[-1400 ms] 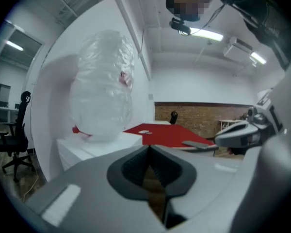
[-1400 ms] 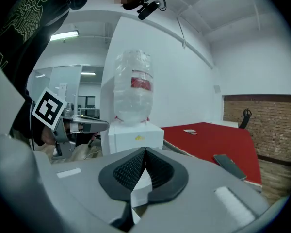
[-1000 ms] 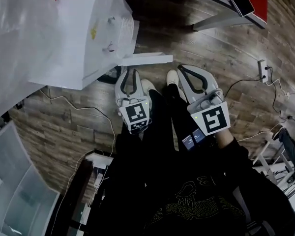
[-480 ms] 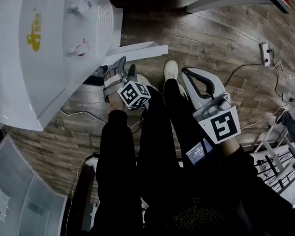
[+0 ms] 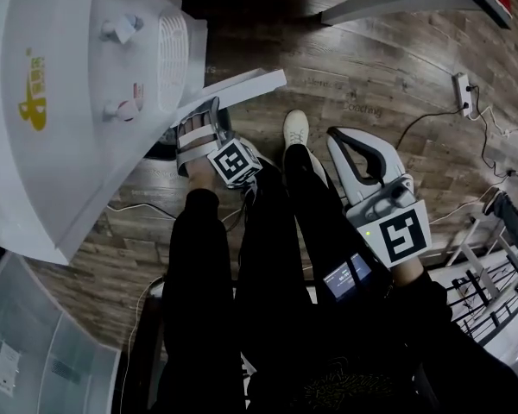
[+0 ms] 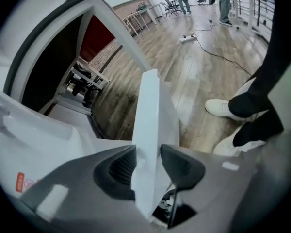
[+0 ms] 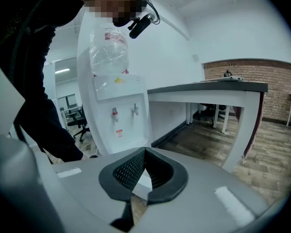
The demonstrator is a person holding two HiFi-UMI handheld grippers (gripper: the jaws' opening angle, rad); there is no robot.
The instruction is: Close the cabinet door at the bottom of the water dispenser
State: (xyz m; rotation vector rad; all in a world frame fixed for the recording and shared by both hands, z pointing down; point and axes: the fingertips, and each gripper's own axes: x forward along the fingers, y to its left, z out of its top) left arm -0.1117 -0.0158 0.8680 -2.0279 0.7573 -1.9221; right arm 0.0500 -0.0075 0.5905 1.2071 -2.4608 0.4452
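The white water dispenser (image 5: 60, 102) stands at the left, and its bottom cabinet door (image 5: 242, 86) swings out over the wooden floor. My left gripper (image 5: 200, 119) reaches down to that door's free edge. In the left gripper view the door (image 6: 148, 110) runs upright between the jaws of the left gripper (image 6: 145, 159), which are closing, with the pads against its two faces. My right gripper (image 5: 341, 141) hangs apart to the right, over the floor. Seen in its own view, the right gripper (image 7: 145, 152) is shut with nothing held, and the dispenser (image 7: 119, 115) stands beyond it.
My legs and a white shoe (image 5: 295, 129) stand between the two grippers. A power strip (image 5: 460, 89) with trailing cables lies on the floor at the right. A table (image 7: 208, 87) stands next to the dispenser. A pale bin (image 5: 34, 352) sits at the lower left.
My left gripper has dropped and rolled over, going from beside my legs to astride the door's edge. The right gripper sank a little. The head has leaned further over the dispenser.
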